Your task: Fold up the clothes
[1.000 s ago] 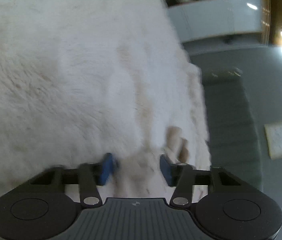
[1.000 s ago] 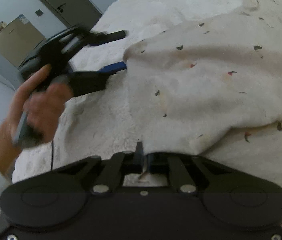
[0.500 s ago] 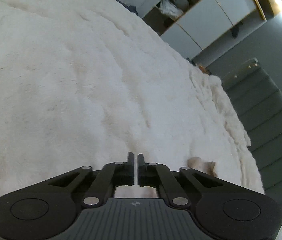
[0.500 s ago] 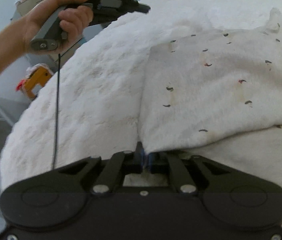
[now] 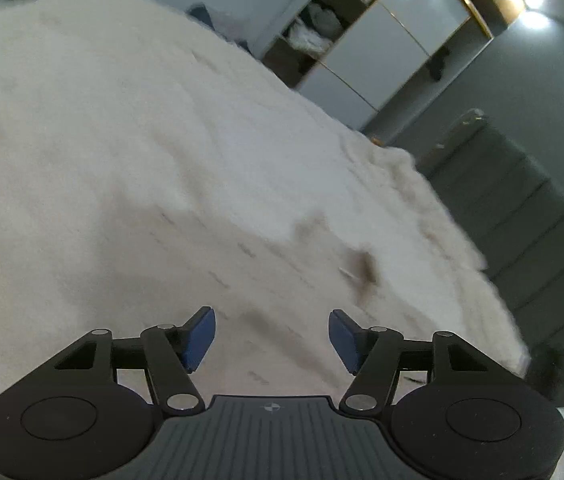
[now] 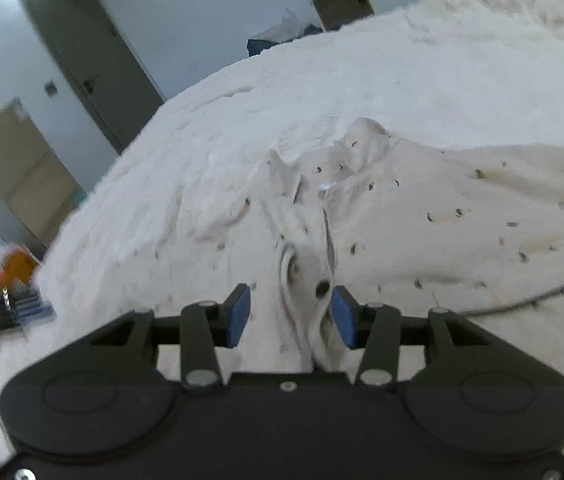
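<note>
Over the fluffy white bed cover (image 5: pixel 130 152), the left wrist view shows the left gripper (image 5: pixel 269 336) with its blue pads spread and nothing between them; the jaws are opening. Beneath it lies pale cloth with small dark flecks, probably an edge of the garment (image 5: pixel 242 272), though blur makes the border with the cover hard to trace. The gripper hangs above the cloth, which suits a release: a fold is laid down and let go. A grey padded headboard (image 5: pixel 522 216) and open shelving (image 5: pixel 314 40) stand beyond the bed.

In the right wrist view, the right gripper (image 6: pixel 289 314) is likewise opening. A bunched strip of the garment (image 6: pixel 442 216), with a dark button-like dot, sits between the pads, close to the right one, but the pads do not appear to press it. The garment is cream with scattered dark specks and spreads to the right across the cover, its near edge rumpled into ridges. That rumpled edge suggests the fold will need smoothing. A thin dark cable (image 6: pixel 522 300) lies across the cloth.
</note>
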Demonstrator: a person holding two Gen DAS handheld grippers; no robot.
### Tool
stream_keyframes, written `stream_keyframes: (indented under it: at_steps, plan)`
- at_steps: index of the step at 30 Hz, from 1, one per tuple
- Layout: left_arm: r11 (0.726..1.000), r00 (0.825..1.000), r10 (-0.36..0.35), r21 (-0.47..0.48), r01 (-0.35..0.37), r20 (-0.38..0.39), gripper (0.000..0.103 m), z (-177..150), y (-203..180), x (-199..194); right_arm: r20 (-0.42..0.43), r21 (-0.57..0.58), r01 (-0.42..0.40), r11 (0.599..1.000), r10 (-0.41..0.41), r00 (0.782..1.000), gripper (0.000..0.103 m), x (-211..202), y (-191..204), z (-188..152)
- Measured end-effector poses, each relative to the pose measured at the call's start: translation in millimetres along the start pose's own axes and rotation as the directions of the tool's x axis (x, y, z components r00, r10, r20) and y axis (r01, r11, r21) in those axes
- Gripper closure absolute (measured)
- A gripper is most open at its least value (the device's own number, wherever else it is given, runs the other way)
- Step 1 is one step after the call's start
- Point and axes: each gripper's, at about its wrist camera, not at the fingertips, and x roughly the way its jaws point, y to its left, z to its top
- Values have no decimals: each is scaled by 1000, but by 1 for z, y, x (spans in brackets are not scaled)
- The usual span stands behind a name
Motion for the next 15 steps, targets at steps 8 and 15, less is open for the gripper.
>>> stream_keyframes:
  at_steps: [8,15]
  plan:
    - [719,972,232,679,-147,-35,48,-103,-100,81,-188,30,-36,999,41,981,75,64,-11,3]
    - [512,952,286,822,-249,110,103,-120,-104,84,47,-166,-165,972,175,983,101,4,34,21]
